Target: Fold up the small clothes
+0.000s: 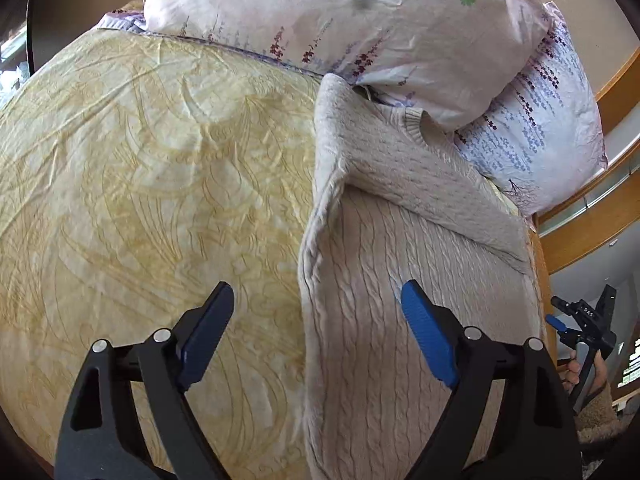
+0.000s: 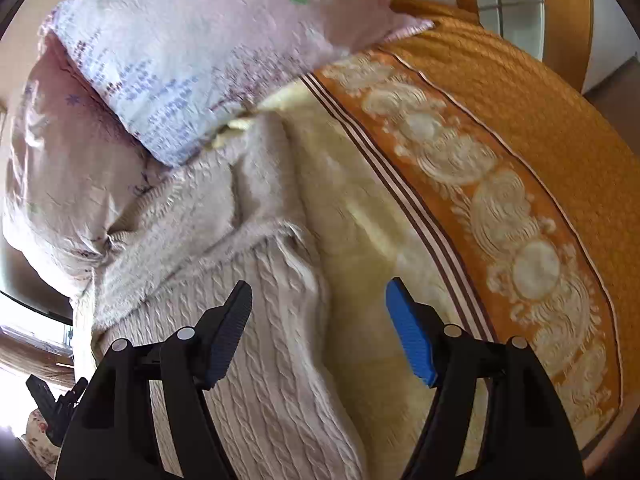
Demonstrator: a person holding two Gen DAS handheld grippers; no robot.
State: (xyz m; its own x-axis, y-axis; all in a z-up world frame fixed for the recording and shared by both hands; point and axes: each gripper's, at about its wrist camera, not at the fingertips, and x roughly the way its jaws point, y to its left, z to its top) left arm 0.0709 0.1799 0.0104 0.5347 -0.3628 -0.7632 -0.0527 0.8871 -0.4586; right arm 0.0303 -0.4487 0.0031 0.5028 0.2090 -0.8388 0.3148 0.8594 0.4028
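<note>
- Nearest, the left gripper hangs wide open and empty over the sweater's left folded edge; the right gripper, also spread and empty, straddles its right edge.
- The cable-knit sweater lies on the yellow bedsheet, sleeves folded across the chest. It looks soft, floppy and light; the hem corners seem the best hold.
- Farther off, floral pillows overlap the collar and may snag it.

The left gripper has black angular arms with cut-out slots, round silver screws at the joints, and ribbed blue pads. The right gripper is built alike (white lettering shows on its body in the left view). A fuzzy tan sleeve covers that wrist.
</note>
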